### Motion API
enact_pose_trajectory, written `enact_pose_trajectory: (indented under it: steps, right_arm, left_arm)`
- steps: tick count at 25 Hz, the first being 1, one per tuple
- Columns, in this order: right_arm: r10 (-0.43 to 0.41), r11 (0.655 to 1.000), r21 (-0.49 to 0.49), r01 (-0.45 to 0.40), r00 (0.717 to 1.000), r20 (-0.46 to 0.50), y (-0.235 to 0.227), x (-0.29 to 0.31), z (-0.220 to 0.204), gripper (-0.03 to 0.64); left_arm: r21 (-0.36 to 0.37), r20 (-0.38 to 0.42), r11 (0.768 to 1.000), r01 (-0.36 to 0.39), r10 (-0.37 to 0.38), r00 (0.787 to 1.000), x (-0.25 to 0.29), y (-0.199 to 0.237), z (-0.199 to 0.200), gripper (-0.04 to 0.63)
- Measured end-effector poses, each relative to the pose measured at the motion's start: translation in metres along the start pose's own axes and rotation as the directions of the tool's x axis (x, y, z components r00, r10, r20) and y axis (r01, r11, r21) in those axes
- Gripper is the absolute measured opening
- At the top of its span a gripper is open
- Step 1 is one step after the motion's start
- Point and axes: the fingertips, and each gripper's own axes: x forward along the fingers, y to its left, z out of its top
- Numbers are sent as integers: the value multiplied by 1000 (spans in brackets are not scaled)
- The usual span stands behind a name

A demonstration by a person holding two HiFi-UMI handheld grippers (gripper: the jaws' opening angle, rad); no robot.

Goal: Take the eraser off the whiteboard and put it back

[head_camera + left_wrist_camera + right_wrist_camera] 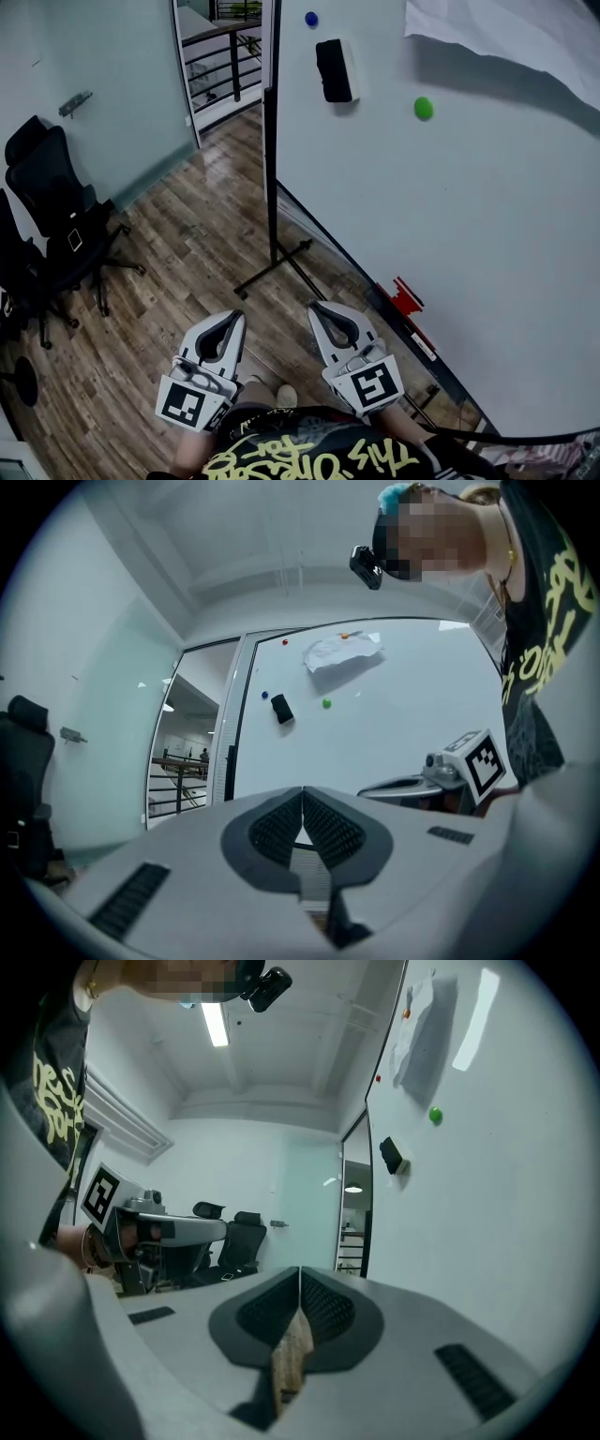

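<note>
A black eraser (336, 70) with a white backing clings to the whiteboard (469, 234) near its upper left; it also shows as a small dark eraser (281, 708) in the left gripper view and as an eraser (391, 1156) in the right gripper view. Both grippers hang low in front of the person, well short of the board. My left gripper (232, 319) is shut with nothing between its jaws. My right gripper (316, 307) is shut too, empty, its tips meeting.
A blue magnet (311, 19) and a green magnet (424, 108) sit on the board, and a white paper sheet (525, 33) hangs at its top right. The board's black stand foot (272, 267) rests on the wooden floor. Black office chairs (56, 225) stand at left. A red marker (405, 298) lies on the board's tray.
</note>
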Motion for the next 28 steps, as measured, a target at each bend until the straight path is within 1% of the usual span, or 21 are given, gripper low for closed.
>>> enact_pose_trajectory:
  steps: [2, 5, 7, 9, 11, 12, 14, 16, 19, 24, 28]
  right_arm:
    - [0, 1000, 14, 0, 1000, -12, -1, 1, -2, 11]
    - [-12, 998, 57, 19, 994, -110, -3, 2, -14, 11]
    - [-16, 998, 60, 23, 992, -127, -6, 6, -18, 11]
    - [-24, 998, 47, 29, 994, -108, -10, 11, -16, 11]
    - [-34, 999, 17, 35, 998, -54, -15, 16, -8, 11]
    - [-43, 999, 6, 43, 998, -43, -18, 19, -5, 11]
    - [-63, 998, -28, 62, 997, -39, -24, 27, -3, 11]
    - [-85, 993, -90, 82, 996, -33, -32, 37, -1, 11]
    - [-122, 983, -145, 112, 991, -61, -44, 49, -1, 11]
    - [-189, 971, -157, 181, 981, -42, -65, 70, 9, 11]
    - [-250, 960, -126, 249, 968, 6, -83, 88, 18, 11]
  left_arm:
    - [-3, -7, 1000, -6, 6, 1000, -1, 0, -3, 8]
    - [-9, -6, 1000, -9, 9, 1000, 2, 4, -5, 8]
    - [-9, -6, 1000, -2, 2, 1000, 6, 6, -6, 8]
    - [-19, -2, 1000, 11, -11, 1000, 13, 7, -5, 8]
    - [-32, 5, 999, 29, -28, 1000, 20, 7, -3, 8]
    - [-33, 7, 999, 37, -37, 999, 23, 9, -2, 8]
    - [-41, 11, 998, 49, -49, 999, 30, 15, 0, 8]
    - [-53, 16, 997, 62, -61, 998, 39, 23, 1, 8]
    - [-51, 18, 995, 88, -87, 996, 51, 35, 1, 8]
    - [-11, 32, 989, 146, -146, 989, 75, 59, 2, 8]
    - [1, 40, 981, 194, -194, 980, 97, 77, 3, 8]
